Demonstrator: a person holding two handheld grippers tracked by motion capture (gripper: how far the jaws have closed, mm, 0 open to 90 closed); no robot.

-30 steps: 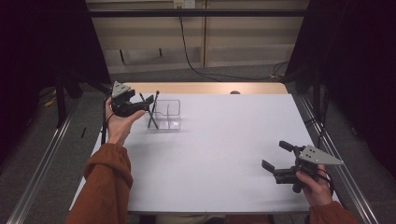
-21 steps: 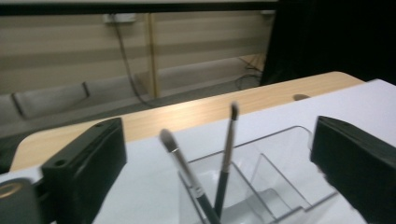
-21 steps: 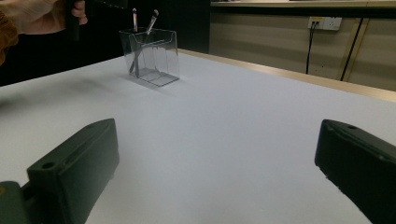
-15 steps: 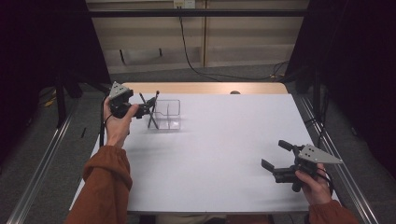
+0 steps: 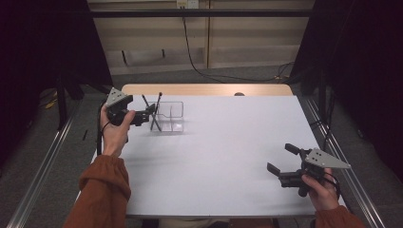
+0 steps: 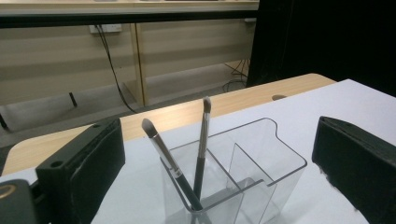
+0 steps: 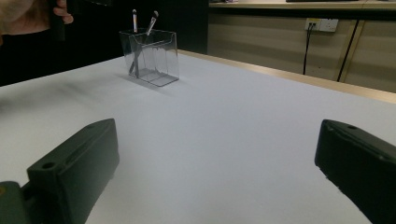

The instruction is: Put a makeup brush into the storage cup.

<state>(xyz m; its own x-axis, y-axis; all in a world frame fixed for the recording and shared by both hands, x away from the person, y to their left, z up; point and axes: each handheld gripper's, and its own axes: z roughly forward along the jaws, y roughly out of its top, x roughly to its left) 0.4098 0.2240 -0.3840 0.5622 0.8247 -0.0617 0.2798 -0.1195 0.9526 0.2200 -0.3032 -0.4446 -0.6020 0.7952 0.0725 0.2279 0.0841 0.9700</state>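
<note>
A clear plastic holder (image 5: pixel 172 115) with compartments stands at the table's back left. Two dark makeup brushes (image 5: pixel 158 100) lean in its left compartment, bristles up. In the left gripper view the brushes (image 6: pixel 202 140) and holder (image 6: pixel 275 172) stand just ahead, framed by the two black jaws. My left gripper (image 5: pixel 148 113) hovers at the holder's left side; its jaws have just been opening and stand wide, pressing on nothing. My right gripper (image 5: pixel 281 158) rests open near the front right corner, far from the holder (image 7: pixel 156 63).
The white table (image 5: pixel 223 156) has a wooden strip (image 5: pixel 204 90) along its back edge. Metal rails run down both sides on the floor. A cable hangs down the back wall. An orange sleeve (image 5: pixel 102 185) covers the left forearm.
My left gripper has drawn back a little to the left from the brushes, with its jaws wider apart. The right hand has kept still.
</note>
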